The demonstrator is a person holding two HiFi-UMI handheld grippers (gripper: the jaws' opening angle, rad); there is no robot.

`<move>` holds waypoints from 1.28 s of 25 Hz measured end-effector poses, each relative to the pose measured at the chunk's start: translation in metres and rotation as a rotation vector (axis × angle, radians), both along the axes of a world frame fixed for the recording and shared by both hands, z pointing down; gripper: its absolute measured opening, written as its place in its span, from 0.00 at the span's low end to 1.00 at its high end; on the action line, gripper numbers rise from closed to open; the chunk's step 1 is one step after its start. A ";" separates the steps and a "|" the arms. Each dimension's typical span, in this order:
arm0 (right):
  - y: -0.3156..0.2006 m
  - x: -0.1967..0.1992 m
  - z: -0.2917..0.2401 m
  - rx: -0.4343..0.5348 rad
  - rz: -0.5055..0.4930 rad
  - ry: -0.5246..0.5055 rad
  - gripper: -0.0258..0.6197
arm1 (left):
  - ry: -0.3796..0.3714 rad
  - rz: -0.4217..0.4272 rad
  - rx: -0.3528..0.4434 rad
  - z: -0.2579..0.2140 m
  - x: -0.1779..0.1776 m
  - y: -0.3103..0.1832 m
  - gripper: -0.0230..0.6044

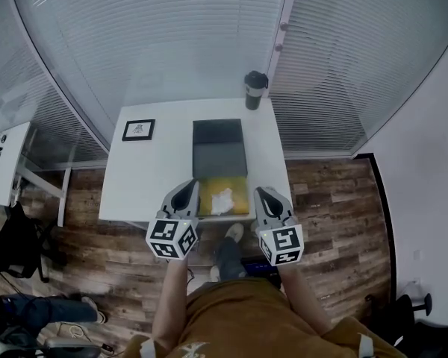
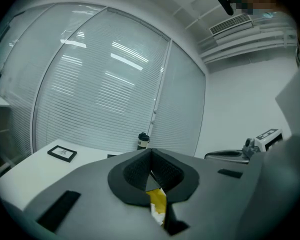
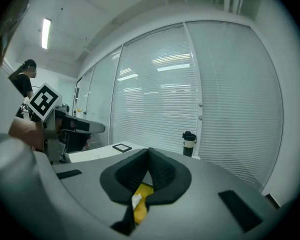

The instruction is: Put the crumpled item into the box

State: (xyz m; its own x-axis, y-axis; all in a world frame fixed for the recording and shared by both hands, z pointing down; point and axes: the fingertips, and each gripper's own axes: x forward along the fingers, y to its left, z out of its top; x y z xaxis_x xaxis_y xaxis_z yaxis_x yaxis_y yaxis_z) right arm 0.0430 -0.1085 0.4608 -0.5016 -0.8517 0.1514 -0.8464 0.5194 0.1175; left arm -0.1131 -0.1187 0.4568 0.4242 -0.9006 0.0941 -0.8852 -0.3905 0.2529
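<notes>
Both tools have their jaws closed on nothing: the left tool [image 1: 188, 189] and the right tool [image 1: 261, 194] hover over the near edge of the white tabletop [image 1: 157, 170], one on each side of a yellow sheet [image 1: 237, 187]. On that sheet lies the crumpled white item [image 1: 221, 198], between the two tools and touching neither. Just beyond it, further away, sits the dark box [image 1: 219, 151]. A framed picture [image 1: 138, 130] lies far left, and a dark flask [image 1: 254, 89] stands at the far right edge.
</notes>
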 end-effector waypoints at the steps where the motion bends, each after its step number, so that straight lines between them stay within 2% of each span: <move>1: 0.000 0.001 0.000 0.000 0.001 0.000 0.06 | 0.005 -0.001 0.000 0.000 0.000 0.001 0.08; 14: 0.003 0.000 0.004 -0.016 -0.014 -0.010 0.06 | -0.010 0.019 -0.008 0.005 0.005 0.004 0.08; 32: -0.003 0.005 0.009 -0.023 -0.005 -0.009 0.06 | 0.000 -0.020 0.021 0.000 -0.005 -0.003 0.08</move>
